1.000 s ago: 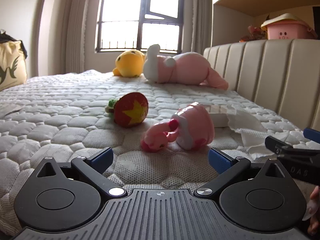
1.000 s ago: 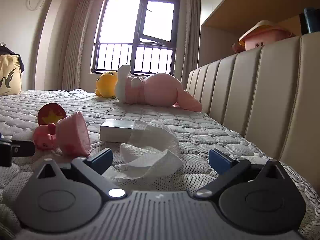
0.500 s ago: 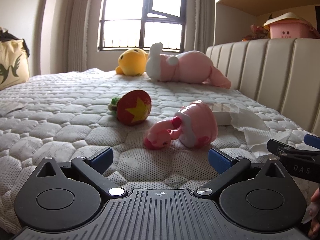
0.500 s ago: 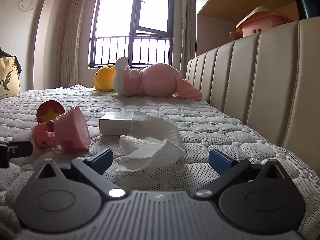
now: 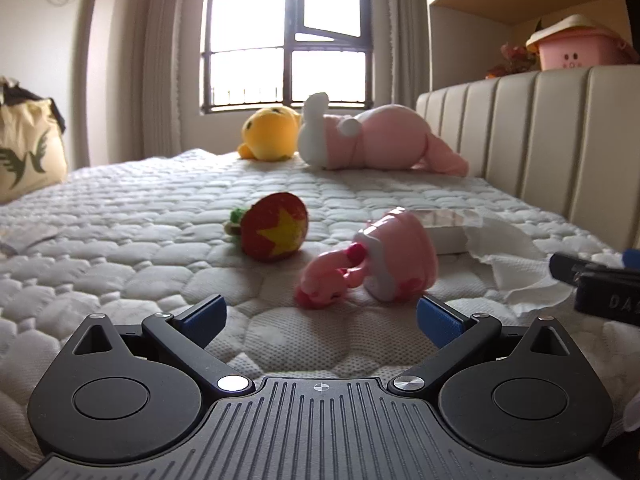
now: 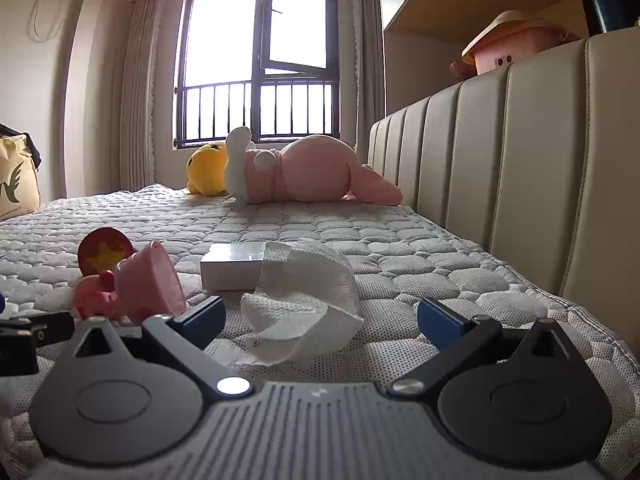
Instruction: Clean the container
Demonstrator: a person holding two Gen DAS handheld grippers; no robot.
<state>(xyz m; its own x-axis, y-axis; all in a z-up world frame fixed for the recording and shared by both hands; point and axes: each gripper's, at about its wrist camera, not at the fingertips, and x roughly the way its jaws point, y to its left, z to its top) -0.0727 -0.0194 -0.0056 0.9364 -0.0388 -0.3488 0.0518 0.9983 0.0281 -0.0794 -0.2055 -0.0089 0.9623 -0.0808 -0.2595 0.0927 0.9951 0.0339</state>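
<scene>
Jaws of both grippers gape empty; pink container point(image 5: 394, 256) lies tipped beside tissue point(image 6: 304, 304).

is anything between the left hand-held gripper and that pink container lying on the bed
Nothing visible. The left hand-held gripper is open, with only bare quilted mattress between its fingers and the tipped pink container. The red star toy lies off to the left and the white tissue to the right.

Black hand-held gripper point(image 5: 320, 314), blue pads point(image 5: 434, 318), silver screws
</scene>
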